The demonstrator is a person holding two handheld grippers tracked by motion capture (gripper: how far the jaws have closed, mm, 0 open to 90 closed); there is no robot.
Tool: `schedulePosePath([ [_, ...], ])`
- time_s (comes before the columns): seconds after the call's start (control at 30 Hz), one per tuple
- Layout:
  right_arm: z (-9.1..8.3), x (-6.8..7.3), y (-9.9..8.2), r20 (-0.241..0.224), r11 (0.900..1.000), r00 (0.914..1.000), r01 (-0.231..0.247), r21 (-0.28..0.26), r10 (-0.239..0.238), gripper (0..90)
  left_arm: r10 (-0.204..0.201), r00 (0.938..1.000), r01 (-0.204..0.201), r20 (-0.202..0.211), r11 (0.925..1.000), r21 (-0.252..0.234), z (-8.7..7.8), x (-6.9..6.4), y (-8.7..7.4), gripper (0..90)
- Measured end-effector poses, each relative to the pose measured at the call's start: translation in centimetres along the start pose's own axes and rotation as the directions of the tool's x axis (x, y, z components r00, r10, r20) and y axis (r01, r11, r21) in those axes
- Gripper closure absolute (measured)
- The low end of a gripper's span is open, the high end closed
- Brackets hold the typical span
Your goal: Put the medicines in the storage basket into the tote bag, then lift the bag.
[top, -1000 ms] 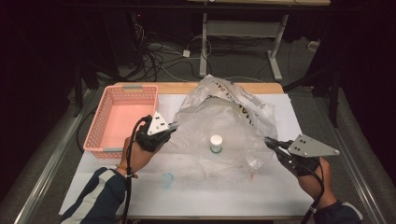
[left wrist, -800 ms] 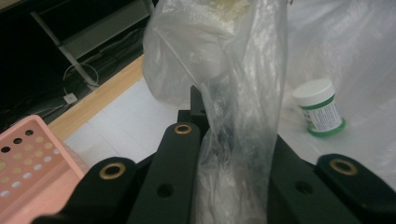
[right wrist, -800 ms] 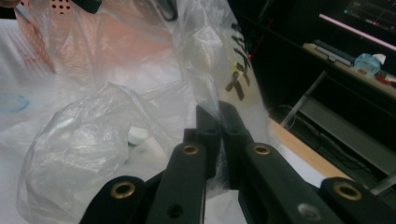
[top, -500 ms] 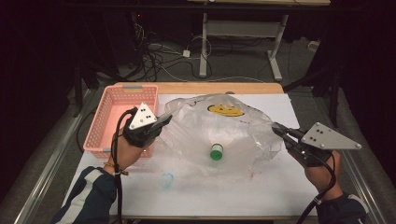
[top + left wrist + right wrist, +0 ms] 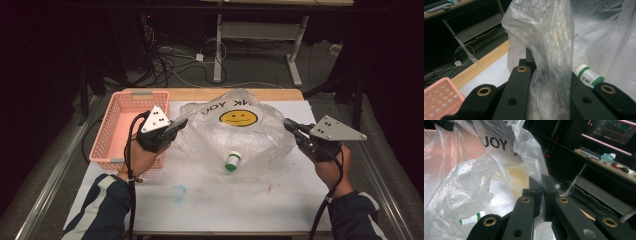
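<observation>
While both pinch it, plastic bag (image 5: 235,137) stretches between left gripper (image 5: 183,122) and right gripper (image 5: 288,123).

Left gripper (image 5: 181,123) raised, jaws clamped shut, pointing right. Right gripper (image 5: 288,123) raised opposite, jaws clamped shut, pointing left.

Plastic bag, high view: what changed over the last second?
The plastic bag, pinched by the left claw and right claw, was lifted and spread wide; its smiley print now faces up. The bottle inside tipped from upright onto its side and slid toward the person. Both claws stayed shut on the bag. The pink basket and the small blue thing on the table did not move.
</observation>
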State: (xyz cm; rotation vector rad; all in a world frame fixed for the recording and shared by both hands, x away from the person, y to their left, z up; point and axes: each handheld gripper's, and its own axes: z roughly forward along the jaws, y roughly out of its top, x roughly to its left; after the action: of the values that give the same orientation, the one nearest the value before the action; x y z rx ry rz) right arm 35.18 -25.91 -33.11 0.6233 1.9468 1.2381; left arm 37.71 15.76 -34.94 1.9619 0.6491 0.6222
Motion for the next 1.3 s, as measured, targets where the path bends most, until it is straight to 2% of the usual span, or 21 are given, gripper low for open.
schedulePosePath([
  [0.27, 2.0, -0.8, -0.5, 0.018, 0.9998, 0.9998, -0.013, 0.012, 0.013, 90.0, -0.006, 0.9999, 0.006, -0.014, 1.0, -0.001, 1.1, 0.2, 0.0, 86.3],
  [0.47, 2.3, -1.3, -0.4, 0.03, 0.9998, 0.9993, -0.02, 0.007, 0.02, 90.0, 0.004, 0.9999, -0.004, -0.016, 0.9999, -0.014, 0.5, 0.1, 0.3, 86.3],
  [0.6, 2.8, -1.7, 0.3, 0.038, 1.0, 0.9993, 0.005, 0.0, -0.005, 90.0, 0.001, 0.9996, -0.002, -0.028, 0.9997, -0.023, 0.4, 0.2, 0.6, 86.4],
  [0.7, 3.0, -1.7, 0.9, 0.039, 1.0, 0.9992, 0.005, -0.003, -0.005, 90.0, 0.002, 0.9996, -0.003, -0.027, 0.9991, -0.042, -0.2, 0.0, 0.9, 86.4],
  [0.87, 2.2, -1.7, 2.1, 0.04, 0.9993, 0.9992, 0.001, -0.037, 0.0, 90.0, 0.024, 0.9989, -0.026, -0.039, 0.998, -0.057, -1.4, -0.1, 1.4, 86.4],
  [1.03, 2.9, -2.4, 3.1, 0.061, 0.9993, 0.9981, 0.005, -0.037, -0.003, 90.0, 0.024, 0.9965, -0.027, -0.08, 0.9991, -0.033, -1.6, 0.7, 1.8, 86.3],
  [1.13, 3.3, -2.9, 3.9, 0.074, 0.9994, 0.9972, 0.015, -0.032, -0.012, 90.0, 0.015, 0.996, -0.019, -0.088, 0.9988, -0.044, -2.0, 1.2, 2.3, 86.3],
  [1.2, 3.3, -3.0, 4.5, 0.08, 0.9992, 0.9966, 0.025, -0.031, -0.022, 90.0, 0.024, 0.9948, -0.029, -0.099, 0.9982, -0.052, -2.1, 1.3, 2.6, 86.3],
  [1.3, 3.9, -3.6, 4.9, 0.097, 0.9994, 0.9948, 0.032, -0.016, -0.03, 90.0, 0.035, 0.993, -0.039, -0.113, 0.9988, -0.031, -1.5, 1.9, 3.3, 86.3],
])
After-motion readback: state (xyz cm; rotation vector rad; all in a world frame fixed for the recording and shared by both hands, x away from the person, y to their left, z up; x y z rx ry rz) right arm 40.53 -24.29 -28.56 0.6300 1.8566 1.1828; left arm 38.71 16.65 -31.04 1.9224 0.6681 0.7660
